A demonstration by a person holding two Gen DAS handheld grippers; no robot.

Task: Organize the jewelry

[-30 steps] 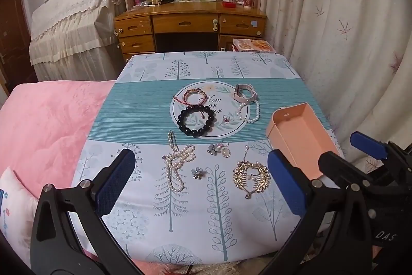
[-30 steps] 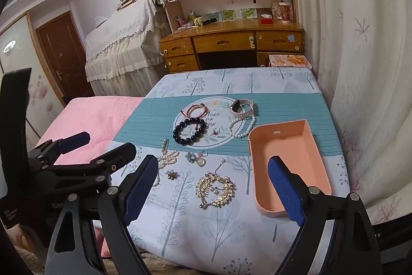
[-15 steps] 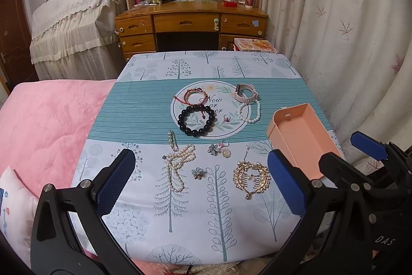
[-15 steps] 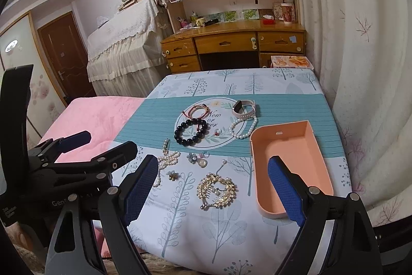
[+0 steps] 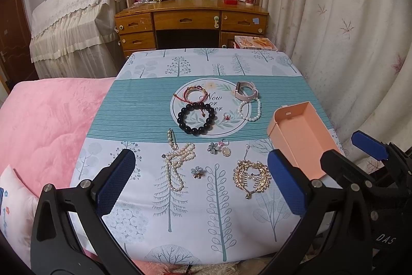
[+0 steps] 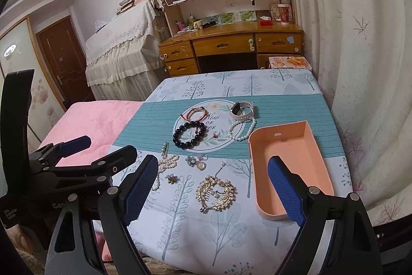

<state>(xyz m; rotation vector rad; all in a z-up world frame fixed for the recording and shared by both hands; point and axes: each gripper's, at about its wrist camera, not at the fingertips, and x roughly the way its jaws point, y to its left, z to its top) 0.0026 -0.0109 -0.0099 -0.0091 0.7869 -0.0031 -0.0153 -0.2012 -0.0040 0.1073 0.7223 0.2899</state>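
Jaws of left gripper (image 5: pixel 200 187) and right gripper (image 6: pixel 213 187) stand wide apart, empty, as a second ago; only slight camera drift. Jewelry, including gold hair comb (image 6: pixel 215 193) and pearl necklace (image 5: pixel 177 166), remains on tablecloth (image 5: pixel 144 107); peach tray (image 6: pixel 306 153) empty, sorting unbegun.

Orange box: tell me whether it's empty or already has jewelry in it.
Empty. The orange box shows only its bare floor in the right wrist view; its near end is hidden behind a gripper finger. The jewelry lies on the tablecloth beside it.
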